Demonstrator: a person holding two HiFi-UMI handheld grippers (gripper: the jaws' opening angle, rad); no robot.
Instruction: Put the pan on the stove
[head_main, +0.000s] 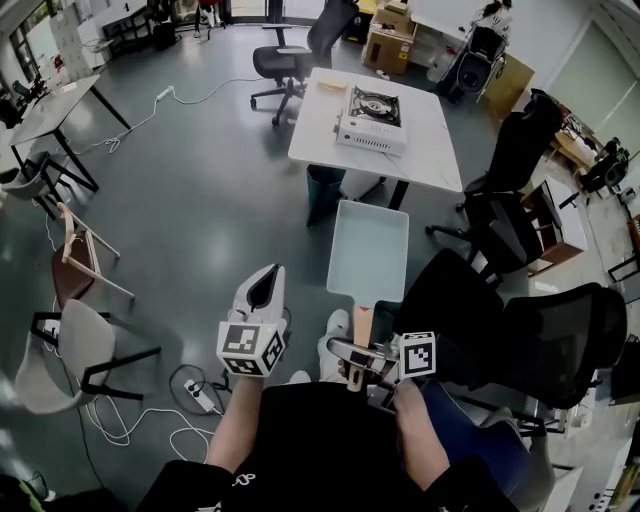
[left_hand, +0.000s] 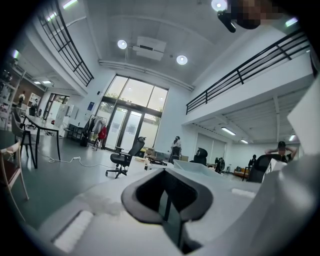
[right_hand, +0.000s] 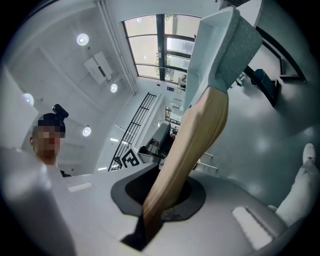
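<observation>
The right gripper (head_main: 358, 368) is clamped on the wooden handle (head_main: 361, 325) of the pale pan (head_main: 368, 248), which juts out ahead of its jaws. Well beyond, the table (head_main: 430, 160) bears the stove (head_main: 372, 120). The left gripper (head_main: 264, 285), alongside, seems closed on nothing.

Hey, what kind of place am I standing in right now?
Probably a large open-plan office or lab hall: black swivel office chairs stand near a white rectangular table, brown cardboard boxes sit at the back, and a black-railed mezzanine runs beside tall glass windows.
</observation>
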